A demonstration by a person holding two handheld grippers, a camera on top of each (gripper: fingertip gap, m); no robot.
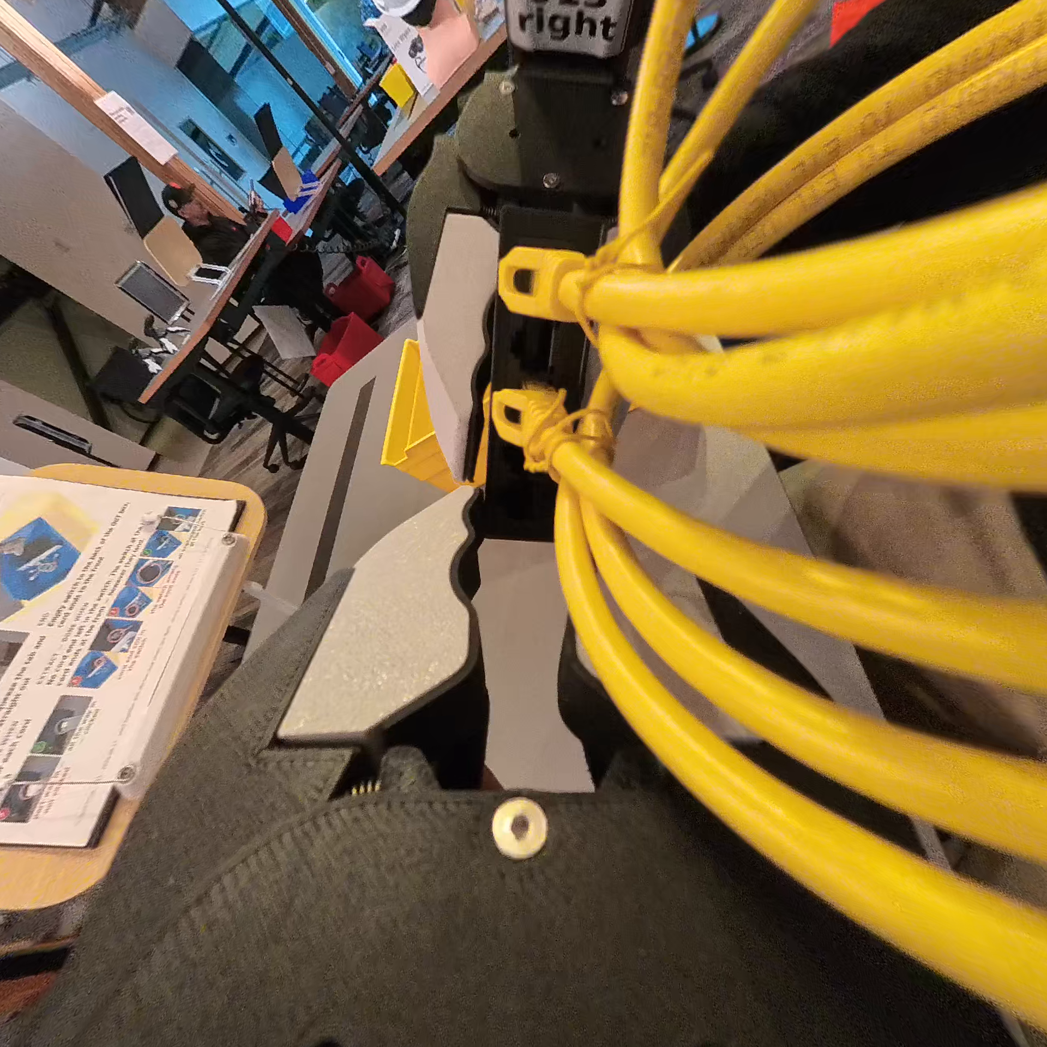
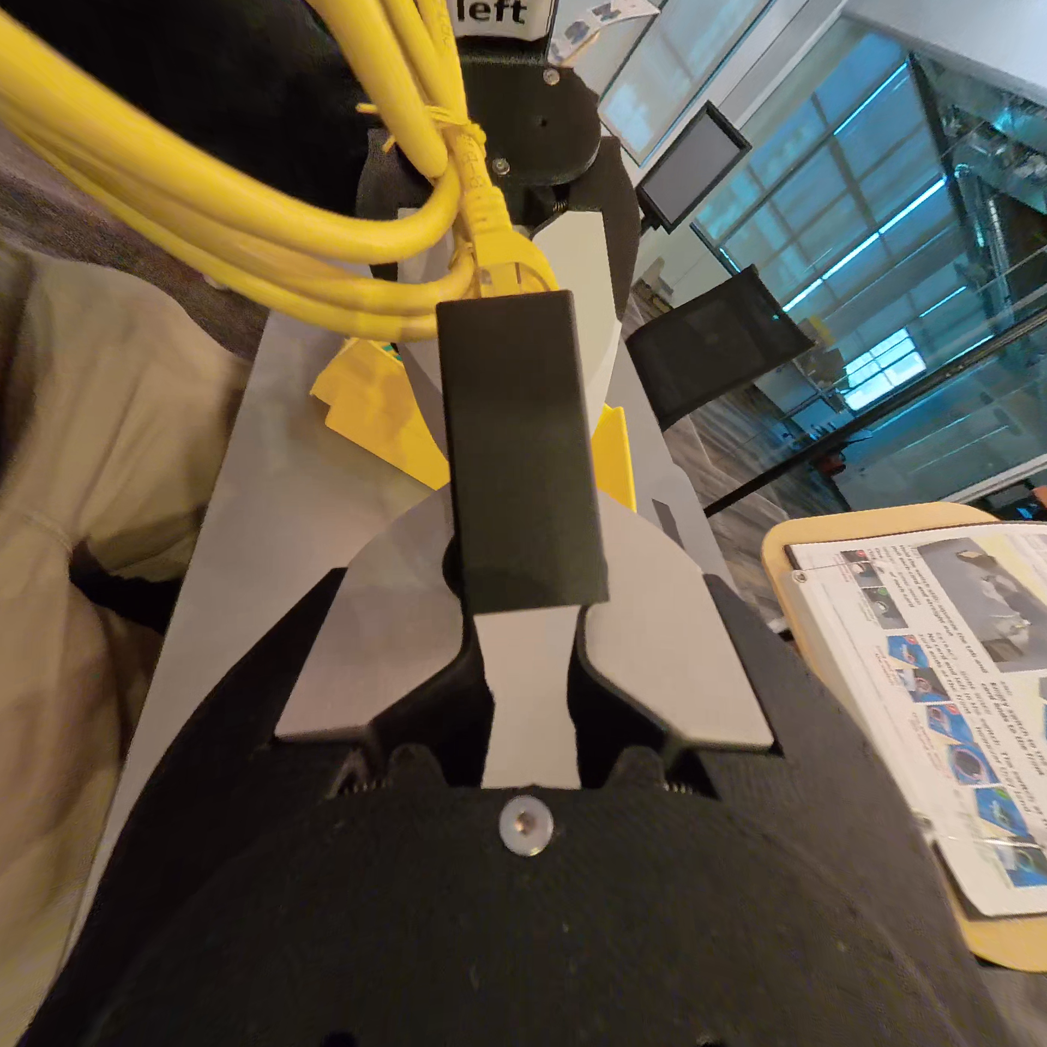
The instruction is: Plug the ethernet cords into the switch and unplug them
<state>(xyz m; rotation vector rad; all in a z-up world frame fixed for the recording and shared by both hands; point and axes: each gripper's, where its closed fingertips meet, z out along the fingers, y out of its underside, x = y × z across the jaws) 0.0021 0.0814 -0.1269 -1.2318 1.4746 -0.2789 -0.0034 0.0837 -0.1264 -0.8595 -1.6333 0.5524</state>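
1. Nearest my left camera, my left gripper (image 1: 481, 544) clamps one end of the black switch (image 1: 535, 362); my right gripper (image 1: 481, 396) grips the far end.
2. Two yellow plugs (image 1: 530, 280) sit in its ports, and the yellow cords (image 1: 793, 623) crowd the whole right side.
3. Left of it lie an instruction sheet (image 1: 107, 640) on a wooden board, then a yellow bin (image 1: 411, 430) and desks beyond.
4. My right camera shows the right gripper (image 2: 527, 572) closed on the switch (image 2: 521, 447), held off the grey table (image 2: 238, 510).
5. Cords (image 2: 255, 226) hang upper left, and windows stand to the right.
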